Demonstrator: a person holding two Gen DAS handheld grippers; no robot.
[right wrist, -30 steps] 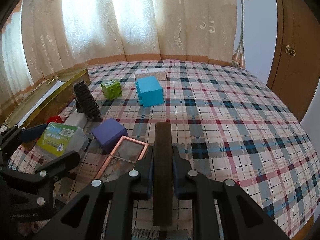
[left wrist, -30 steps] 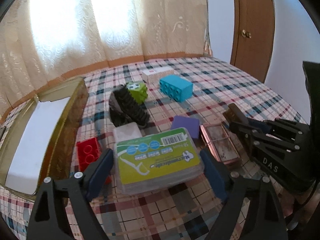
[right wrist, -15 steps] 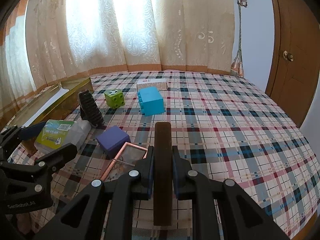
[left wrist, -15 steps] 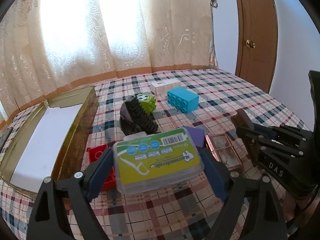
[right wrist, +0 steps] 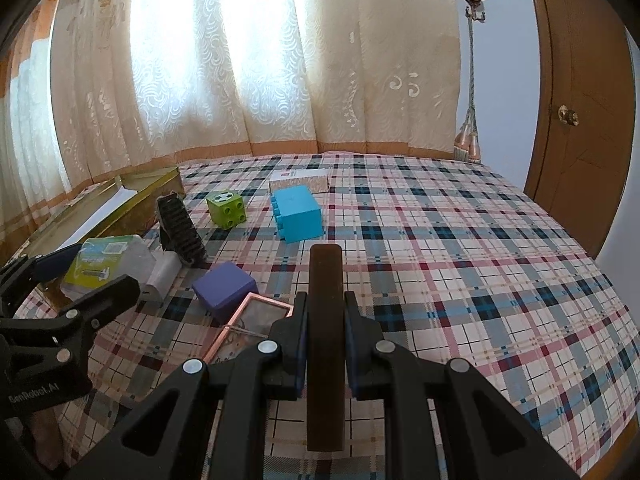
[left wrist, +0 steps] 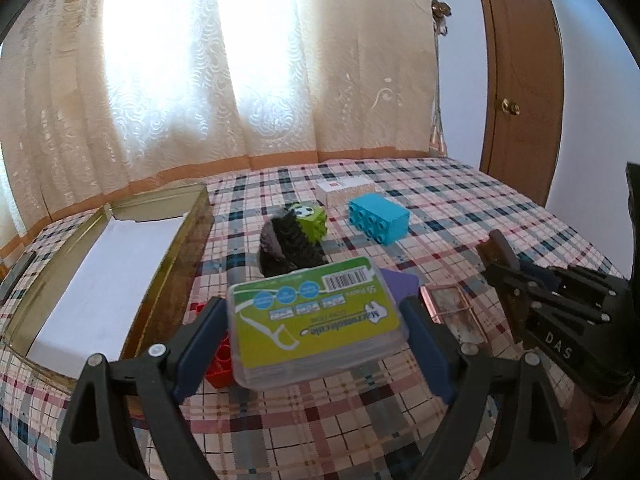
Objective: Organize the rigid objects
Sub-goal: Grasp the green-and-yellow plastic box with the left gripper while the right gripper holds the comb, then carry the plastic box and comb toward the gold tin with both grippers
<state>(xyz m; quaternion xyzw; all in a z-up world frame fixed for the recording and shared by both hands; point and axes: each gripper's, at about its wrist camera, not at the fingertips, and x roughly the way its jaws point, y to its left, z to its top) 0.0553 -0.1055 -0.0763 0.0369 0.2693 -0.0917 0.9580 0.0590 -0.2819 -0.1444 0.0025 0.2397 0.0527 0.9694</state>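
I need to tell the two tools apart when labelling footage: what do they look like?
Both are black plastic linkage frames with silver rivets and dark blue pads on the fingers. The left tool shows white lettering, partly legible, on its body in the right wrist view. The right tool carries white letters "DAS" on its side in the left wrist view. No sleeves or cables show.

Ahead of me, cream lace curtains (right wrist: 256,64) hang backlit across twelve o'clock, an orange band along their hem; at two o'clock a tasselled tieback cord (right wrist: 469,80) drops from a wall hook; at three o'clock stands a brown wooden door (right wrist: 580,112) with a brass knob (right wrist: 568,115); plaid cloth (right wrist: 460,248) covers the surface below.
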